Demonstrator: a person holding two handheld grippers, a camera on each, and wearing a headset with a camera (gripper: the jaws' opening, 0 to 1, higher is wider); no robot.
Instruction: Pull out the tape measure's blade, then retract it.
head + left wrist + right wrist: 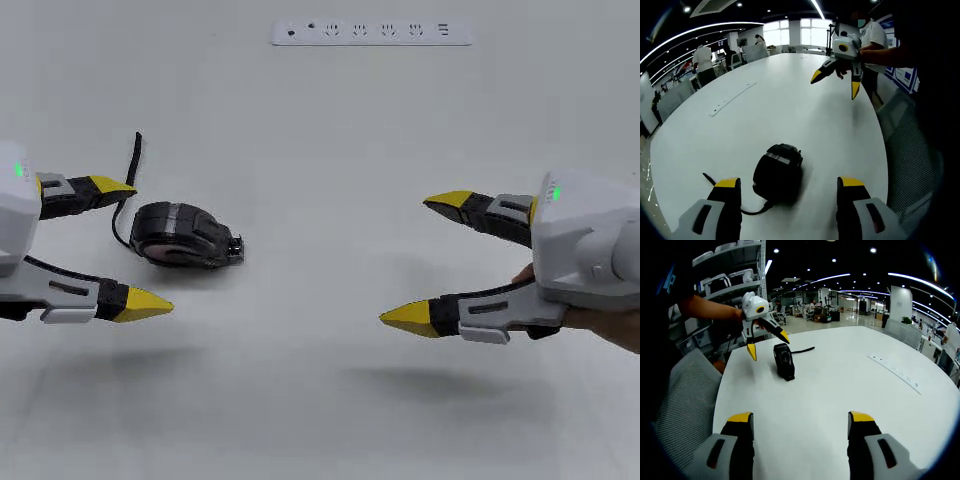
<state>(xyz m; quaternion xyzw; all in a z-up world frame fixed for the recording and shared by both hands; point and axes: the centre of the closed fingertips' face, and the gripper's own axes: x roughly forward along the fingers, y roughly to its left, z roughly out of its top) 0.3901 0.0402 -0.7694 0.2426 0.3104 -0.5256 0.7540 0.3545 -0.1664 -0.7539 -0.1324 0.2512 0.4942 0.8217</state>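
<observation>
Approach: blade not yet out.
Left gripper (pixel 148 246), jaws spread, flanks the tape measure (pixel 185 236) and should clamp it; right gripper (pixel 406 259), also released, well right, must reach the hook (pixel 236 248).

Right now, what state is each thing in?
Tape measure: blade retracted, not gripped.
Left gripper: open, holding nothing.
Right gripper: open, holding nothing.
Power strip: nothing plugged in.

Bright even ceiling light, soft shadows on table (pixel 320 130), sharp head view, fisheye-warped gripper views.
</observation>
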